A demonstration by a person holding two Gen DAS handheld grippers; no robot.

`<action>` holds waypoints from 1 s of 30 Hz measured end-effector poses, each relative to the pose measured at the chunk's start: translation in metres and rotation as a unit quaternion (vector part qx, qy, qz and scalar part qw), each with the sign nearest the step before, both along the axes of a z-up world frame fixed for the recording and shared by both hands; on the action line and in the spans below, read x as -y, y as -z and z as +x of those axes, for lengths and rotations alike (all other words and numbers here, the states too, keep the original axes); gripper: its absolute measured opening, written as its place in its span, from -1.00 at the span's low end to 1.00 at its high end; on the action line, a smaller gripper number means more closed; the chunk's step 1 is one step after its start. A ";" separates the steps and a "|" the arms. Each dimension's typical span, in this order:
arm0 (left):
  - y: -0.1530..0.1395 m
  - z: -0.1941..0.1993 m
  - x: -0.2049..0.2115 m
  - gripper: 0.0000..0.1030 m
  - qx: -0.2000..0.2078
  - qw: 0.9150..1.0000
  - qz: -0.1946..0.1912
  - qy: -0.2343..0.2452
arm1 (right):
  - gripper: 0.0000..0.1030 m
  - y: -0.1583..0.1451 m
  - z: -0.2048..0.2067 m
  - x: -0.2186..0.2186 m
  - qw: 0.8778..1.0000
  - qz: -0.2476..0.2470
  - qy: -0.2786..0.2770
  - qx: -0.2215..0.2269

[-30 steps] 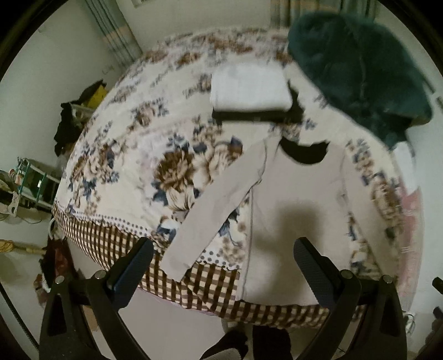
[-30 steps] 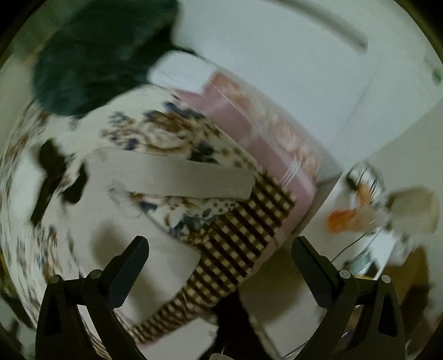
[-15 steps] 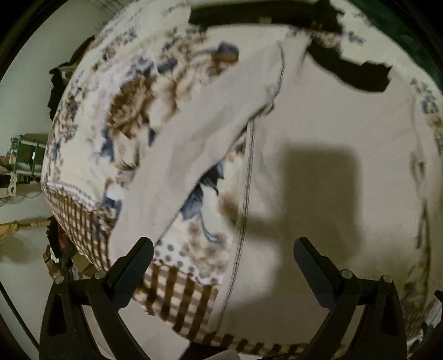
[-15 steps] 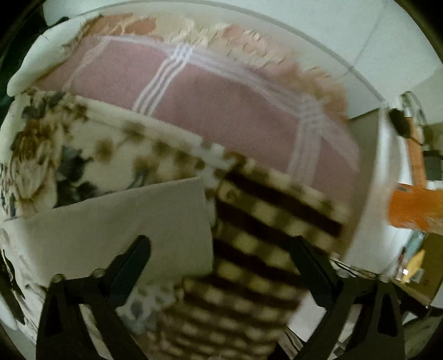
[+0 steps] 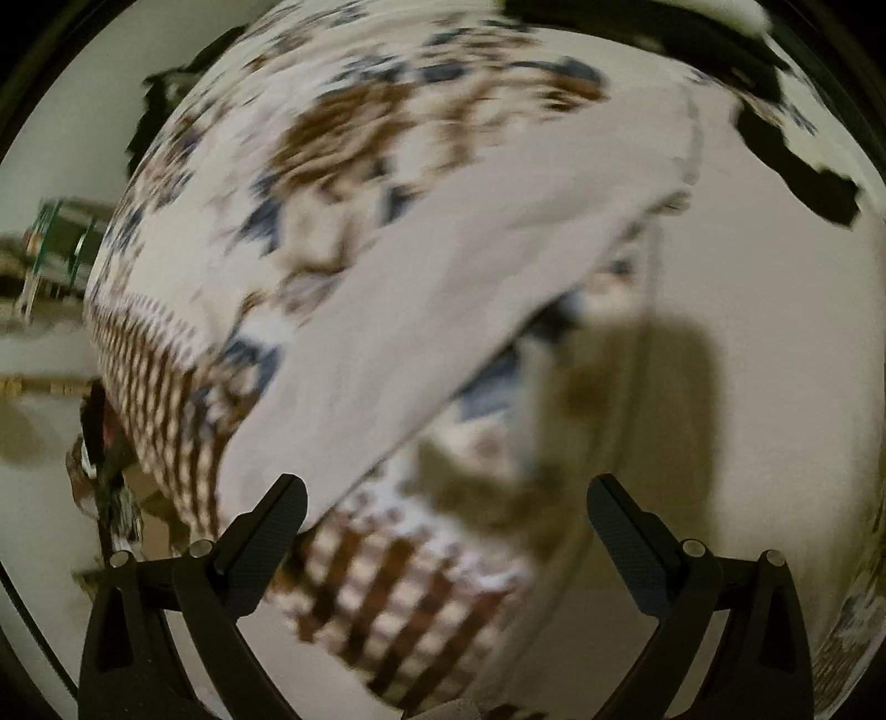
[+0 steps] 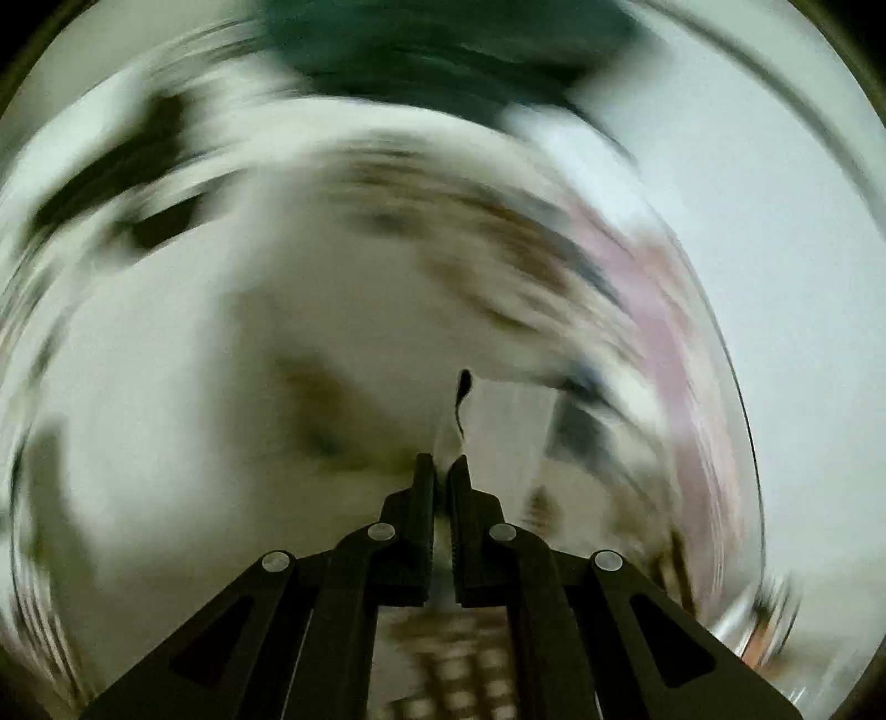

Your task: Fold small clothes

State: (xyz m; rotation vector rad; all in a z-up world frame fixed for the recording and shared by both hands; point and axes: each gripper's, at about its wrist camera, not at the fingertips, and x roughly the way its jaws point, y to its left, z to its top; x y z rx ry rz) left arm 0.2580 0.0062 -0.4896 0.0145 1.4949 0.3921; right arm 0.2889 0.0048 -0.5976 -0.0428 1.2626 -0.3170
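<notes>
One beige top (image 5: 421,310) lies at the bed's (image 5: 343,144) checked edge; left gripper (image 5: 446,515) gapes, right gripper (image 6: 441,471) has just closed, pinching its sleeve (image 6: 498,421); both views blurred.

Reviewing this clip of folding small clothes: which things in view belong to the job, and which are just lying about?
In the job:
- beige long-sleeved top
- its sleeve
- right gripper, shut on a fold of the beige fabric
- left gripper, open over the sleeve

Lying about:
- floral bedspread
- dark green fleece
- black garment

A bed (image 5: 343,144) with a floral cover carried a beige top (image 5: 775,387), its sleeve (image 5: 421,332) spread out.
</notes>
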 end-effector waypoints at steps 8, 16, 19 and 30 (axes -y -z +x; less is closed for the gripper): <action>-0.017 -0.056 -0.091 1.00 0.006 0.995 0.034 -0.090 | -0.91 0.054 -0.030 -0.232 0.955 0.001 -0.288 -0.076; 0.001 -0.090 -0.157 1.00 0.007 0.986 0.019 -0.168 | -0.90 0.106 -0.073 -0.282 0.926 -0.021 -0.346 -0.151; 0.015 -0.096 -0.174 1.00 0.014 0.978 -0.024 -0.208 | -0.69 0.110 -0.058 -0.257 0.936 0.061 -0.288 -0.194; 0.090 -0.111 -0.222 -0.17 0.046 0.921 -0.197 -0.332 | -0.01 0.100 -0.038 -0.145 0.962 0.135 -0.141 -0.192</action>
